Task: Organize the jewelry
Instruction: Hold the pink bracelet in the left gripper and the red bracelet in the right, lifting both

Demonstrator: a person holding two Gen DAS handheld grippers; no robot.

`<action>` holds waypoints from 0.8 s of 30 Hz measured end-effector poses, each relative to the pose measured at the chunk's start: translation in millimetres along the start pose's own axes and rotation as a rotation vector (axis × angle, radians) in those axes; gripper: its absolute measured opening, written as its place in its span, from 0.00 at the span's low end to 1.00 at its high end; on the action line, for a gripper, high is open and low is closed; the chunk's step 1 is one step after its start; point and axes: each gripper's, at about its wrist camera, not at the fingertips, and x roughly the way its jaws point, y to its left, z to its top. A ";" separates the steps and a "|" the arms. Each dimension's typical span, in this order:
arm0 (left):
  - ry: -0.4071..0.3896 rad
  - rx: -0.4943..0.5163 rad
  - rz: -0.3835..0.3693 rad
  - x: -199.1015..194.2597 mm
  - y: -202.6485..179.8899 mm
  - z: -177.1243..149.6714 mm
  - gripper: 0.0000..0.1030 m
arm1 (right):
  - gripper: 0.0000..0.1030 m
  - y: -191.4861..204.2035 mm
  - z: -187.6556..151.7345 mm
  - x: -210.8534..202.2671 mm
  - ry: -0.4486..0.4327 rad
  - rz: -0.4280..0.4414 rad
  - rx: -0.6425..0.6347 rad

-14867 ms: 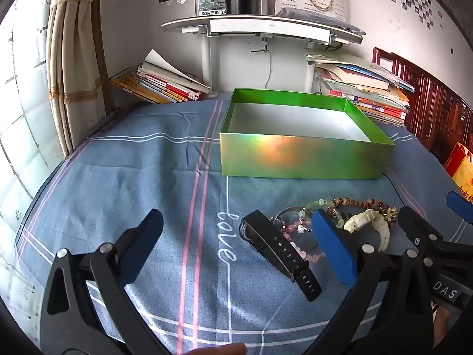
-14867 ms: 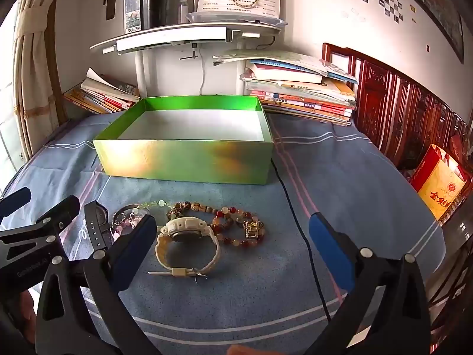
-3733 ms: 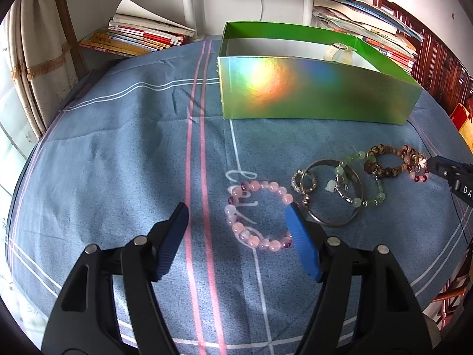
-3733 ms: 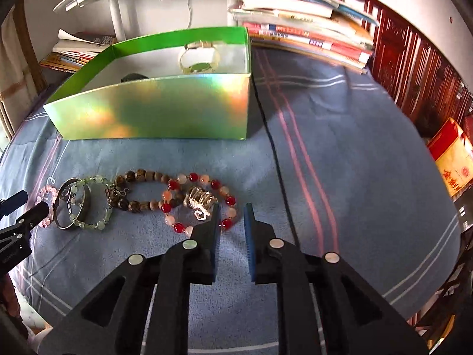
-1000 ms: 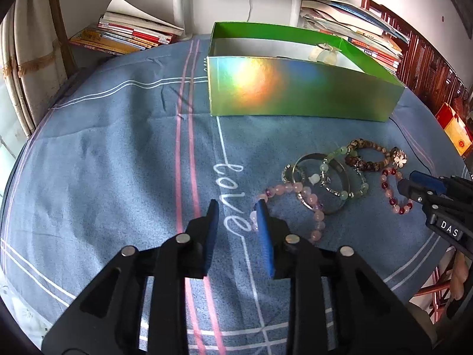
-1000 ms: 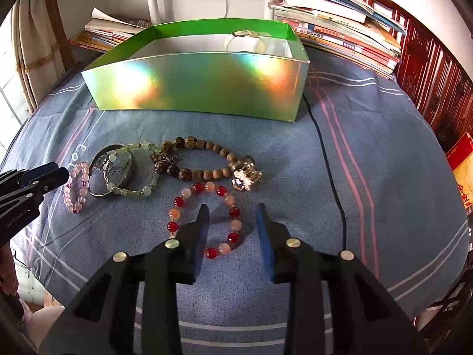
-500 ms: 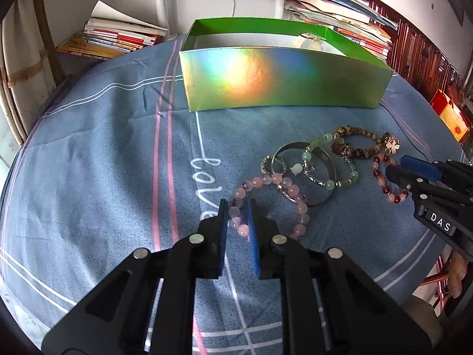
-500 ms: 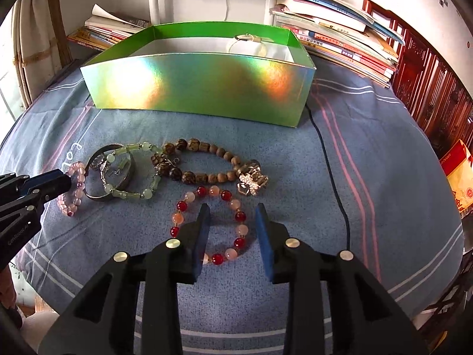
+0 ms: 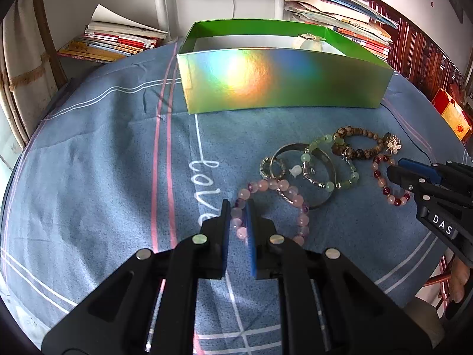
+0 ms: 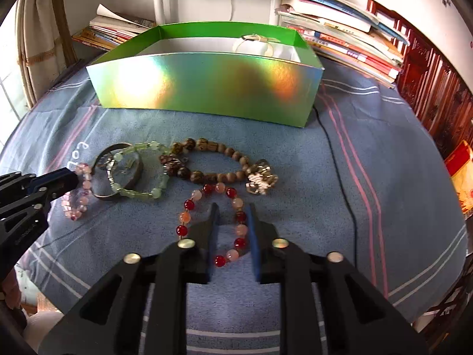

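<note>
On the blue cloth, my left gripper (image 9: 237,204) is shut on the near side of the pink bead bracelet (image 9: 295,195), its beads pinched between the blue pads. My right gripper (image 10: 232,207) straddles one strand of the red and peach bead bracelet (image 10: 189,205). Its jaws are closing, and a gap still shows beside the beads. Between the two bracelets lie a silver bangle (image 10: 103,196), a green bead bracelet (image 10: 139,193) and a brown bead bracelet (image 10: 224,151) with a silver charm. The green box (image 10: 207,85) stands behind, open, with a white watch (image 10: 257,44) inside.
Stacks of books (image 10: 348,38) sit behind the box on both sides, under a white desk. A thin black cable (image 10: 340,162) runs down the cloth right of the jewelry. A red and yellow package (image 9: 455,118) lies past the cloth's right edge.
The left jaws have closed from a narrow gap onto the pink bracelet. The right jaws have drawn closer together around the red bracelet's strand. Neither hand has shifted much.
</note>
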 end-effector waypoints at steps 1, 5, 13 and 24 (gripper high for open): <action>0.000 -0.002 -0.002 0.1 0.3 0.1 0.10 | 0.08 1.2 0.0 -0.2 0.001 0.004 -0.004; 0.000 -0.004 -0.004 0.1 0.2 -0.1 0.09 | 0.08 5.8 -0.5 -0.3 -0.007 -0.015 -0.021; -0.008 -0.012 -0.003 -4.0 0.6 0.2 0.09 | 0.08 1.9 -0.1 -3.3 -0.010 0.011 0.005; -0.046 -0.006 0.007 -17.4 -0.7 4.2 0.08 | 0.08 5.0 3.4 -16.4 -0.049 0.020 0.001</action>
